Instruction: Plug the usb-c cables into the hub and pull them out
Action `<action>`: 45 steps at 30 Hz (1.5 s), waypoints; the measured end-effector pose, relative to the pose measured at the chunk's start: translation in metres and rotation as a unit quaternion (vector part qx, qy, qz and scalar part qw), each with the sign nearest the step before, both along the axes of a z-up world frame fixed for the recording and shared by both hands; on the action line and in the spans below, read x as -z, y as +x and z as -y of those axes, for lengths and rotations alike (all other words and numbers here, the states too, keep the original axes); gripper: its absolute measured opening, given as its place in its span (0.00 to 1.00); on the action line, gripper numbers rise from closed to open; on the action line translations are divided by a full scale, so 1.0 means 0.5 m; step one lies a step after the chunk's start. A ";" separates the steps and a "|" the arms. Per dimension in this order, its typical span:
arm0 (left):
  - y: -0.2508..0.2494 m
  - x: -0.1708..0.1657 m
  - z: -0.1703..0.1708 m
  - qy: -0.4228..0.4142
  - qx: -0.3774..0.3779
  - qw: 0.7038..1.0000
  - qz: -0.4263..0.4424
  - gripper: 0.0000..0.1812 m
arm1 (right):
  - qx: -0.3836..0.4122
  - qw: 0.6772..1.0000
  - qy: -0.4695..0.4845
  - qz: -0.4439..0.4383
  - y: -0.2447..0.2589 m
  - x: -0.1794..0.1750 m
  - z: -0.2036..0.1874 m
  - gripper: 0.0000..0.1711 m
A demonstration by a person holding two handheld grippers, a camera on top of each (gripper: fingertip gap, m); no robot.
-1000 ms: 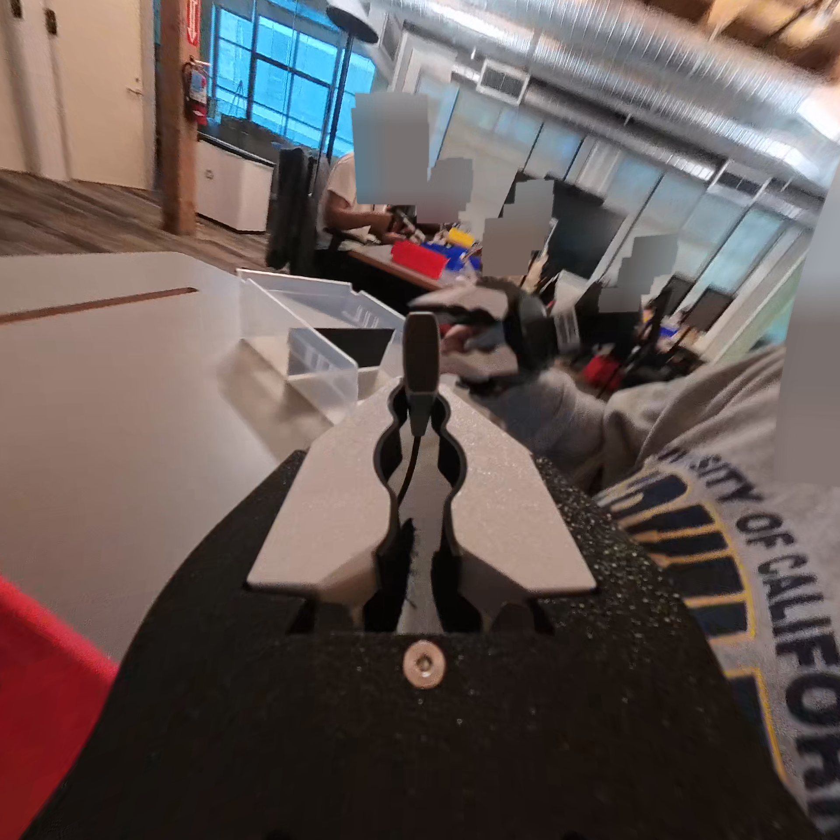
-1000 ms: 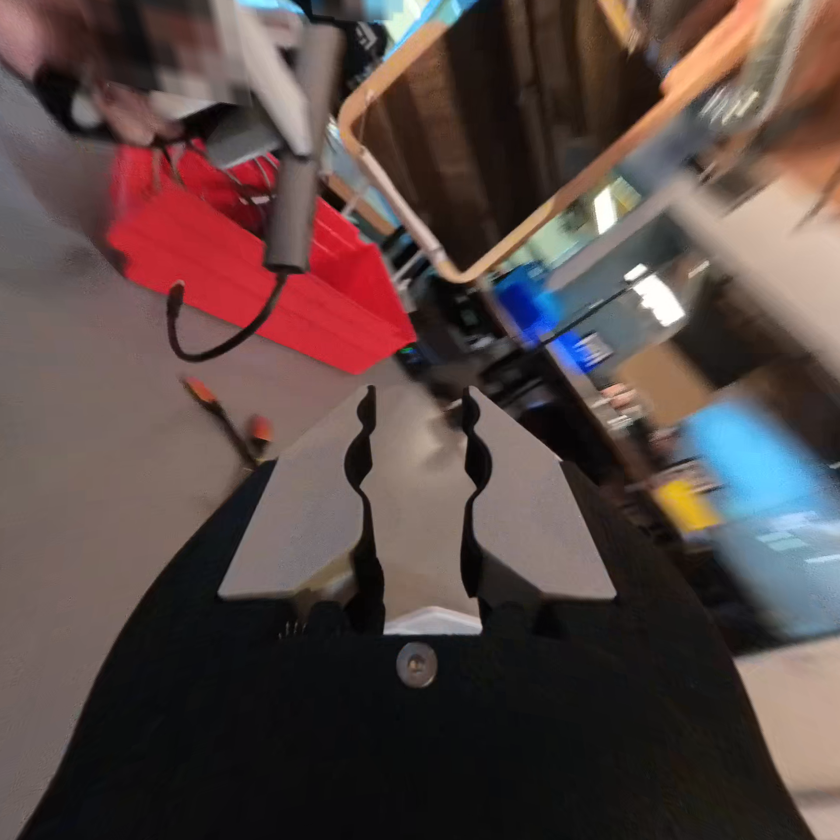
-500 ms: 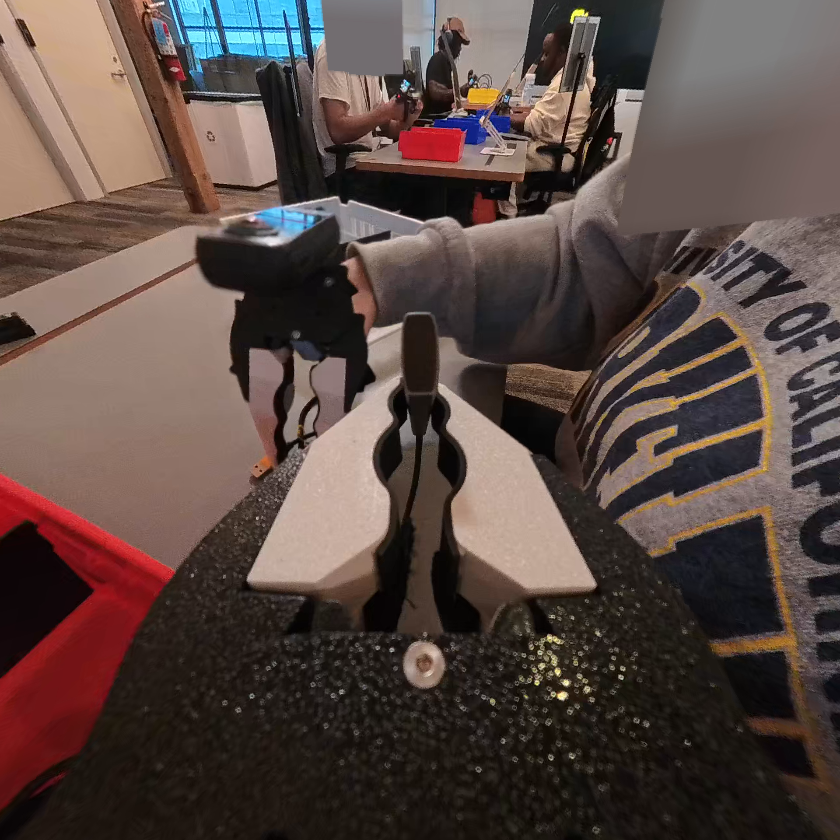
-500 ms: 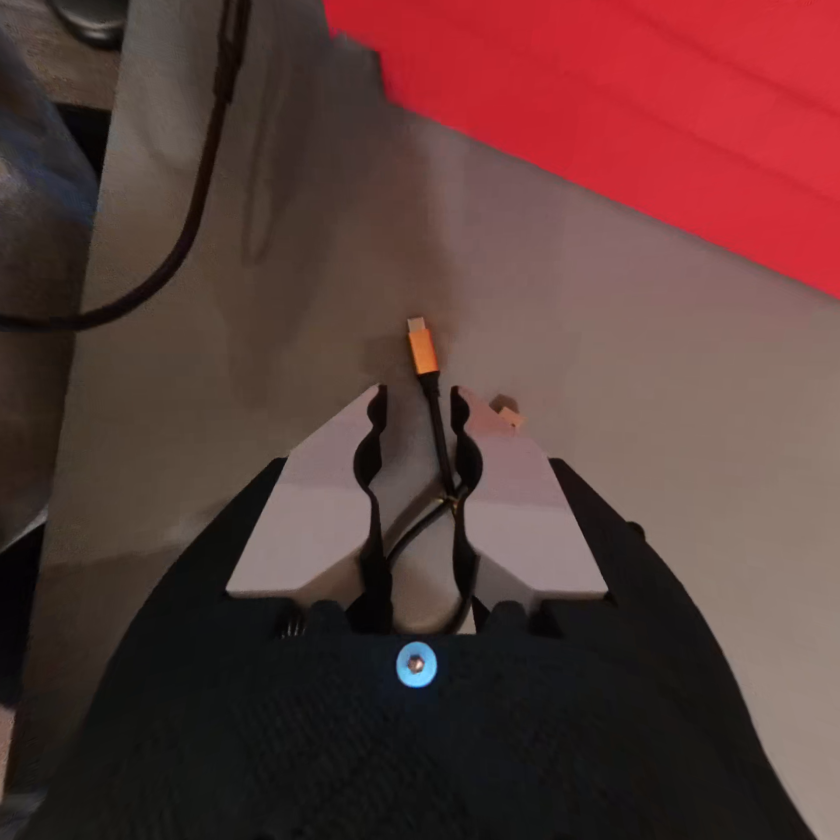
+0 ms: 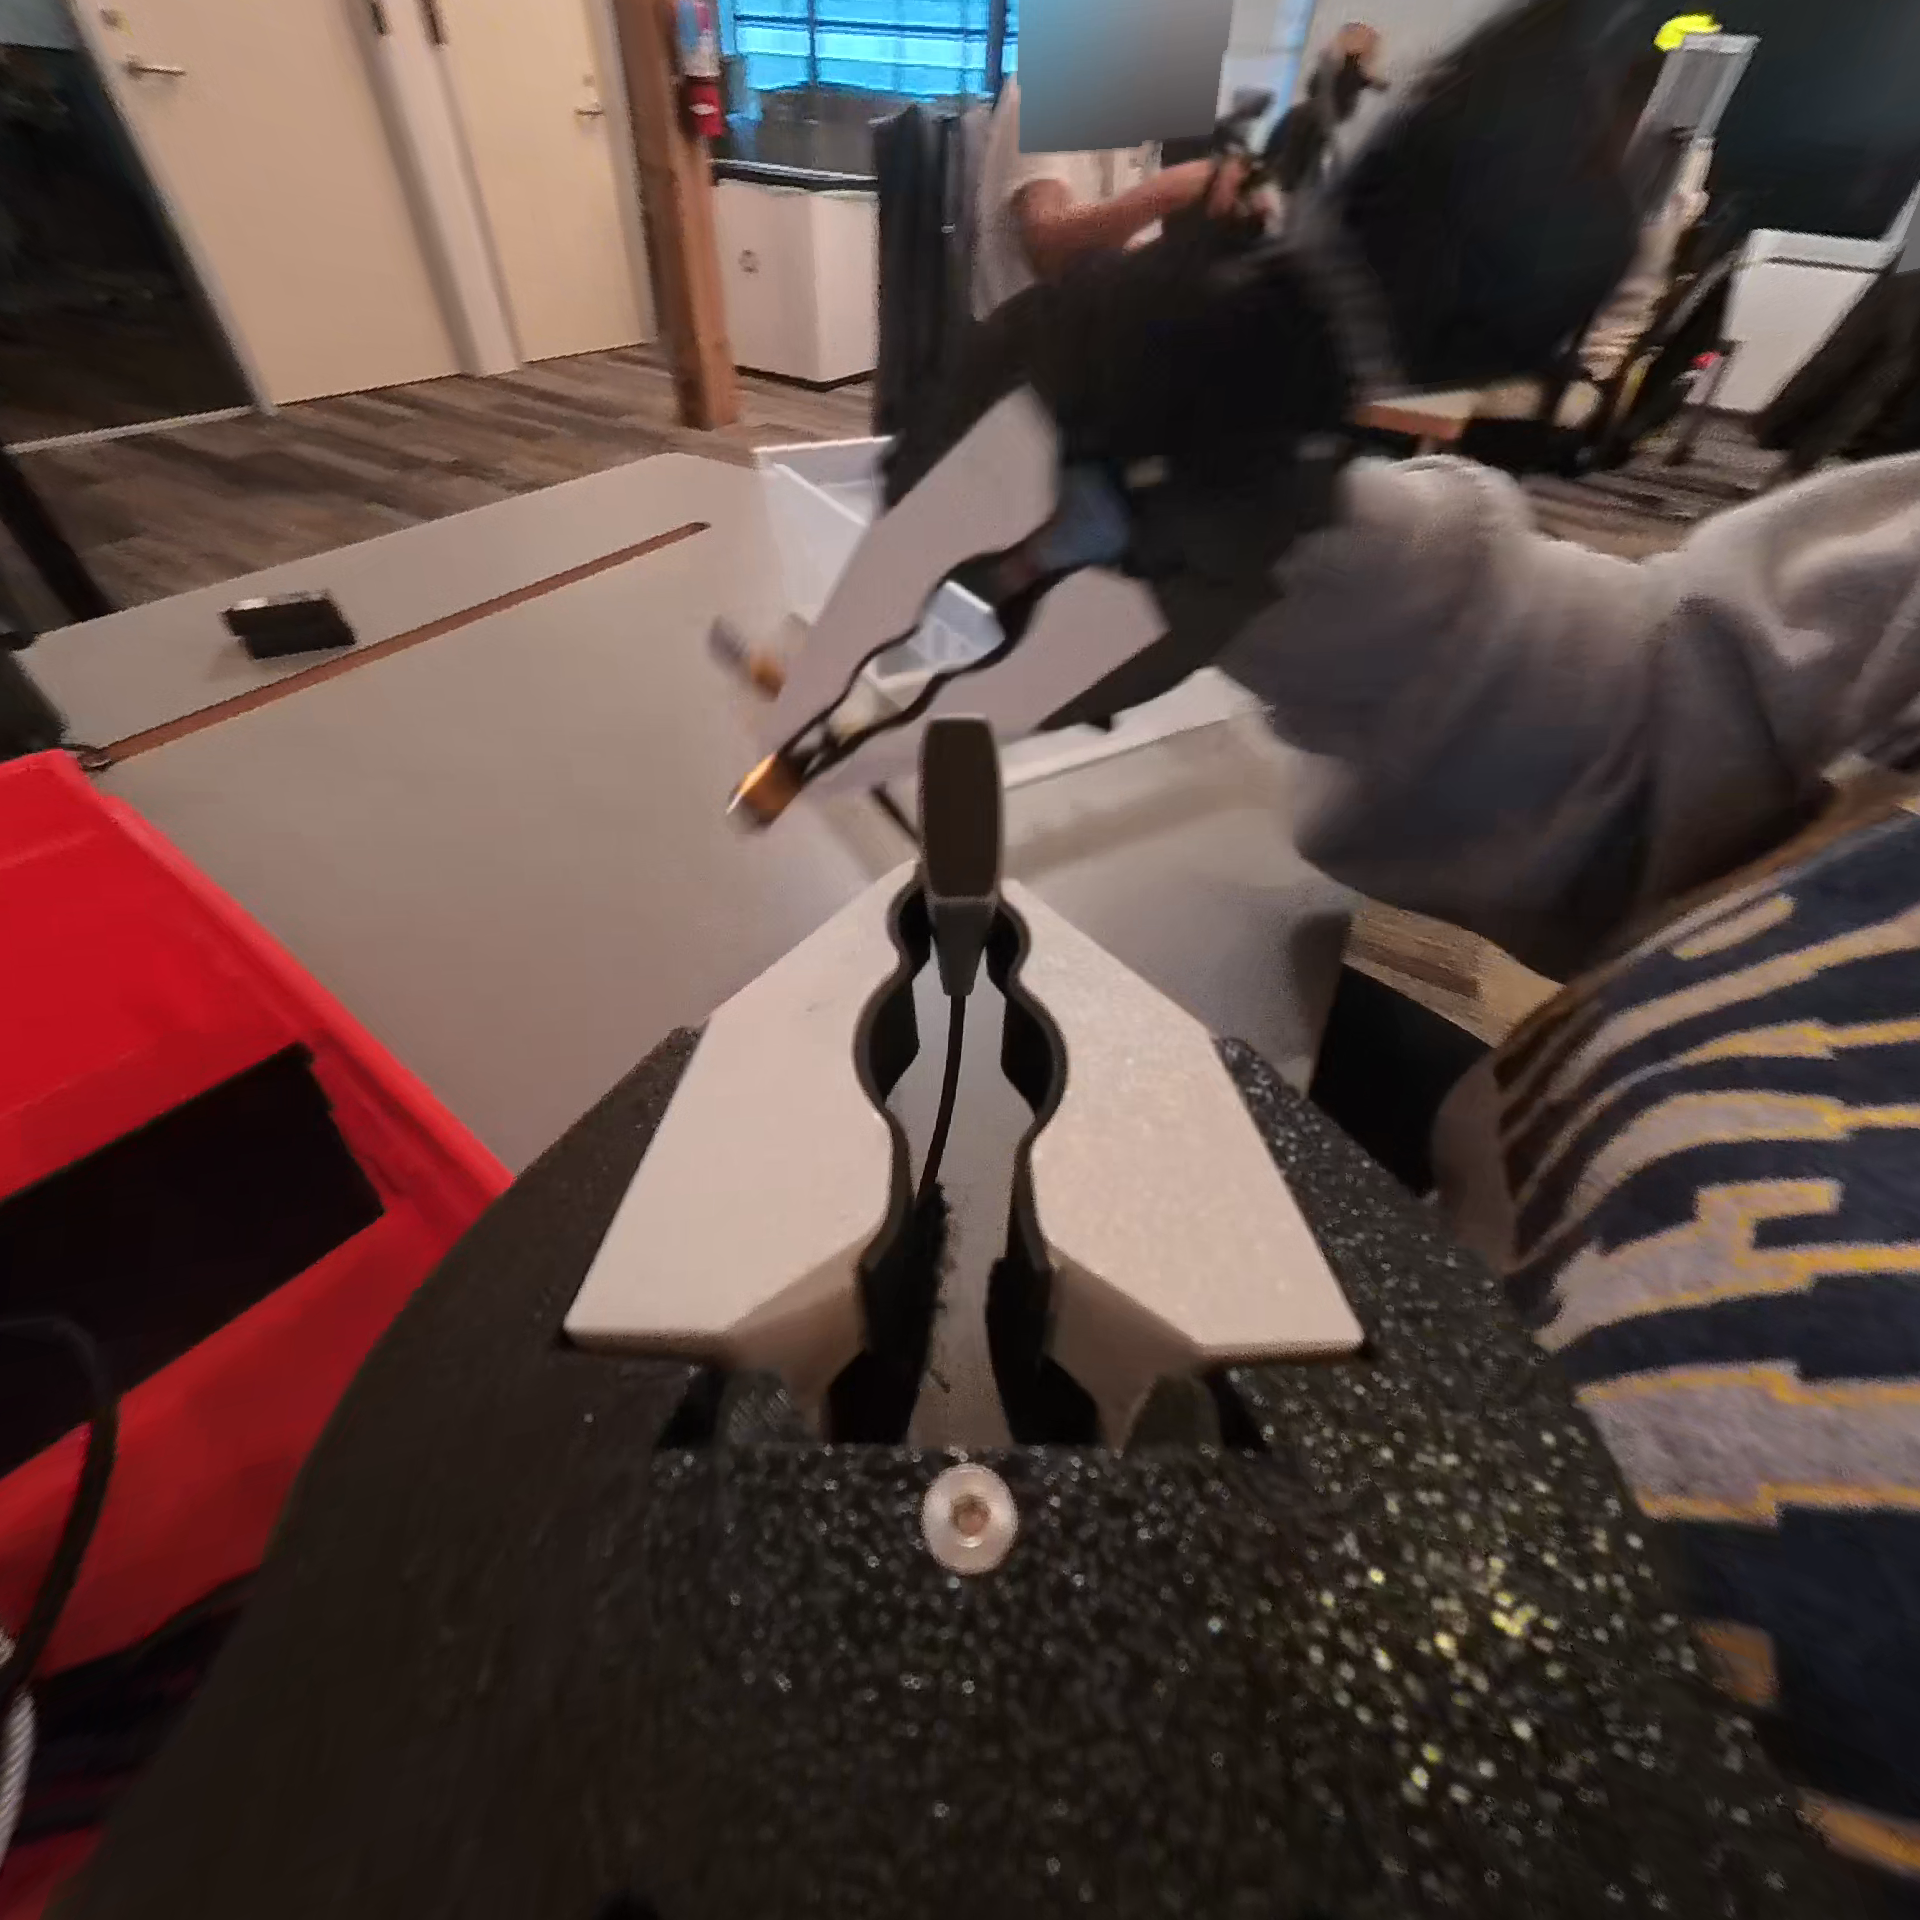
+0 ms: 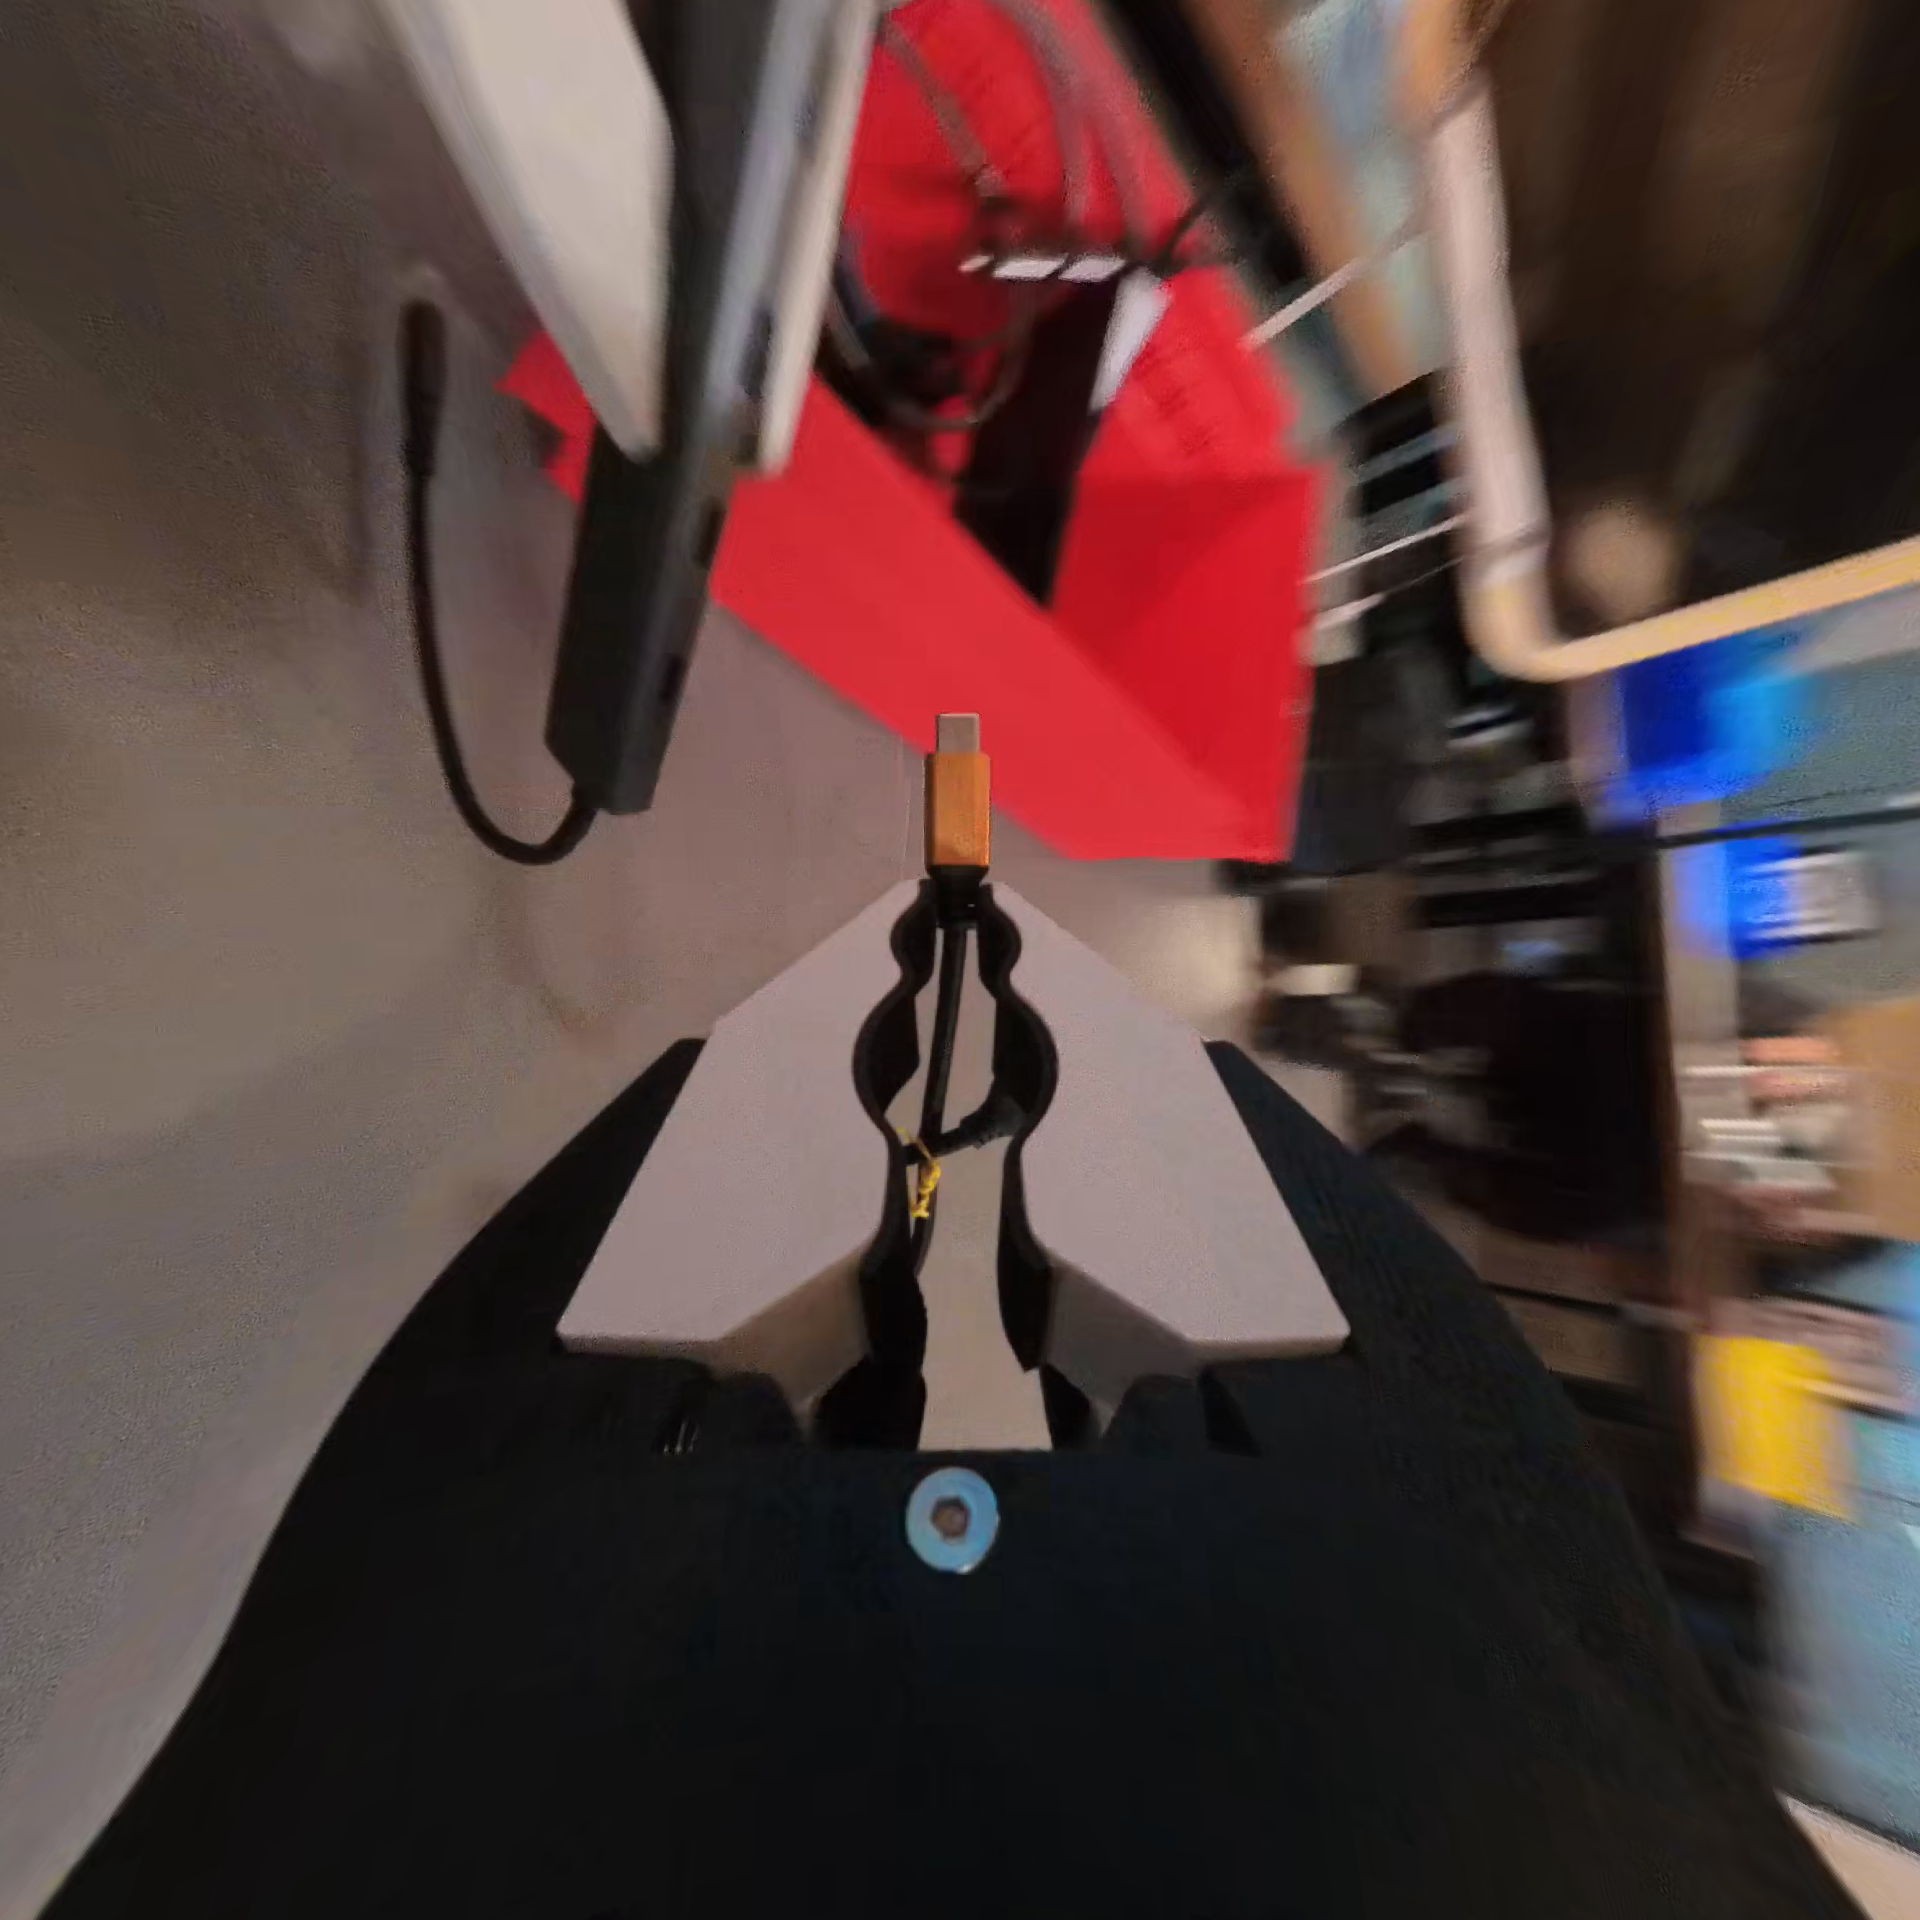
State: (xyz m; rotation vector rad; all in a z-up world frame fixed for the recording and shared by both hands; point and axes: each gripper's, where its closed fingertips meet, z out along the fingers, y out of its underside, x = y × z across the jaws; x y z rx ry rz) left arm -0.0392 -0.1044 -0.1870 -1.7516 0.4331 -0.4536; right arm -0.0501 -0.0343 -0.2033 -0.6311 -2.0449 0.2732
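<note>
Hub (image 5: 961, 805) pinched in left tool (image 5: 961, 914); right tool (image 6: 958, 894) pinches orange-plugged cable (image 6: 958, 810) (no legible markings).

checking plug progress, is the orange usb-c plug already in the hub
No, the orange usb-c plug sticks out bare from the right gripper, apart from the dark hub held up to its left.

The hub (image 5: 960, 821) is sticking out ahead of the left gripper (image 5: 958, 914); the bin (image 5: 156, 1039) is sitting on the table (image 5: 468, 831), left of it.
</note>
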 end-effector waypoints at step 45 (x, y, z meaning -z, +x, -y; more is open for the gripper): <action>0.068 0.027 -0.067 -0.032 -0.025 0.997 -0.067 0.04 | -0.107 0.876 0.471 0.006 0.099 -0.061 0.066 0.02</action>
